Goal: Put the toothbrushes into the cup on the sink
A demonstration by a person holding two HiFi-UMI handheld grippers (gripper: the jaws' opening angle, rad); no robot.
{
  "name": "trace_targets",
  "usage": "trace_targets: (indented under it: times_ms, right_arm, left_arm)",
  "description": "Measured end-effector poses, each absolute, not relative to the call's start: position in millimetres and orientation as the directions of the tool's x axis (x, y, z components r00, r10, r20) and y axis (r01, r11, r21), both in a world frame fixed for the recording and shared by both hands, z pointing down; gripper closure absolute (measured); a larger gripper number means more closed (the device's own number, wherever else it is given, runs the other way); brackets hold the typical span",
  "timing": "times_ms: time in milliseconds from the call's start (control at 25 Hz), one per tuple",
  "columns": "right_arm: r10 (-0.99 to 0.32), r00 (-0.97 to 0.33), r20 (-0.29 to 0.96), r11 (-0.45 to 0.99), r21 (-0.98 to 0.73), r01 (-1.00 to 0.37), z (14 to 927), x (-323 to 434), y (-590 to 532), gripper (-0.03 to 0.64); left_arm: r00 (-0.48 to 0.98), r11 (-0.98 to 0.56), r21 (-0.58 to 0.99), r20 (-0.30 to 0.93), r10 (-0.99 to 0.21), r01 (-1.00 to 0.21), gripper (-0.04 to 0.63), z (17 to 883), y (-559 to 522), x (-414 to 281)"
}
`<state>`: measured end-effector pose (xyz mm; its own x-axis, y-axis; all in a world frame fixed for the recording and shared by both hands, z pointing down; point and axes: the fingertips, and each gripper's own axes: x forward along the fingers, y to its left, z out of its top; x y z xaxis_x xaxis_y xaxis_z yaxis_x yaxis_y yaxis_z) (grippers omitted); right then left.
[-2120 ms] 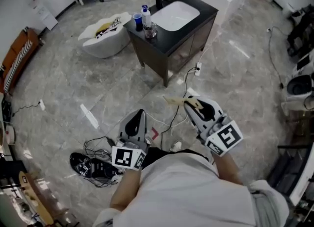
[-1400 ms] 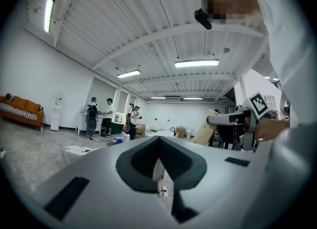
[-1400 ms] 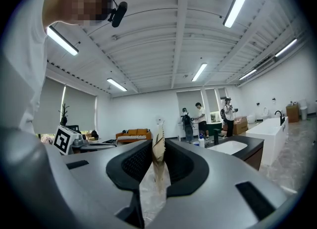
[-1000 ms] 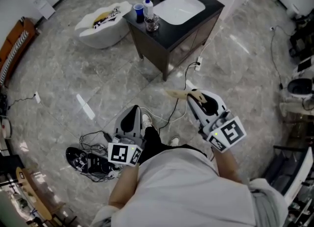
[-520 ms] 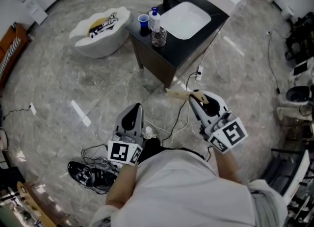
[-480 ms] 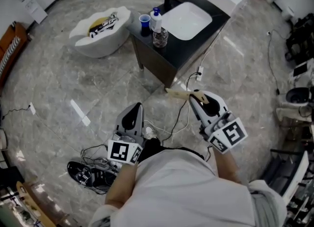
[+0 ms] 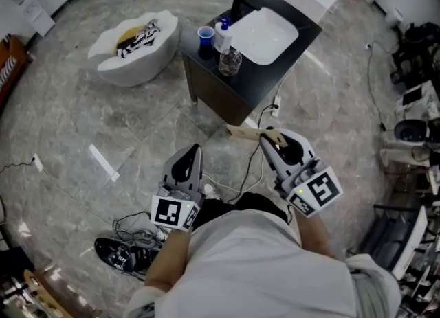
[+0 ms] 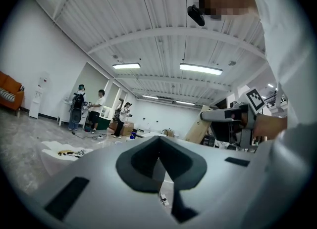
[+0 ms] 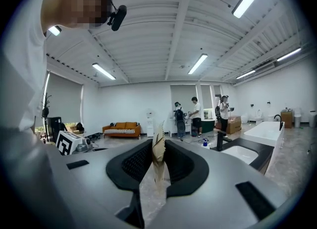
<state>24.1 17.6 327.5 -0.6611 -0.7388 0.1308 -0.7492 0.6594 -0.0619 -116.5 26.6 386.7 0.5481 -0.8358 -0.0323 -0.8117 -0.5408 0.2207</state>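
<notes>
Clenching the toothbrush (image 7: 242,131) at its tips is the right gripper (image 7: 265,135); left gripper (image 7: 194,149) closed, empty.

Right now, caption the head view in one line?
Right gripper holding a tan toothbrush, facing the sink with its blue cup.

Open lab-like hall, freestanding sink cabinet (image 7: 221,93) on marble floor (image 7: 103,124), loose cables (image 7: 130,227), ceiling strip lights (image 9: 198,64)
</notes>
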Motion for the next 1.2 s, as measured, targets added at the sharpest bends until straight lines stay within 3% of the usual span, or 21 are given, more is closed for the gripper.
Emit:
trace_targets:
  times_ms: [760,1200]
  right_arm:
    - [-0.739,-0.663,0.115,0.665,-0.029,-0.746,315,19,-3,0.523]
    - [-0.725,-0.682,0.095,0.681,-0.049,-0.731,320,44,-58,0.523]
  left_arm:
    - [0.568,-0.565,0.238,-0.062,-0.821,-0.790,0.592,383,14,-109]
    - [0.487,-0.482,0.203,-0.025,-0.873,-0.852,0.592,385,-28,-118]
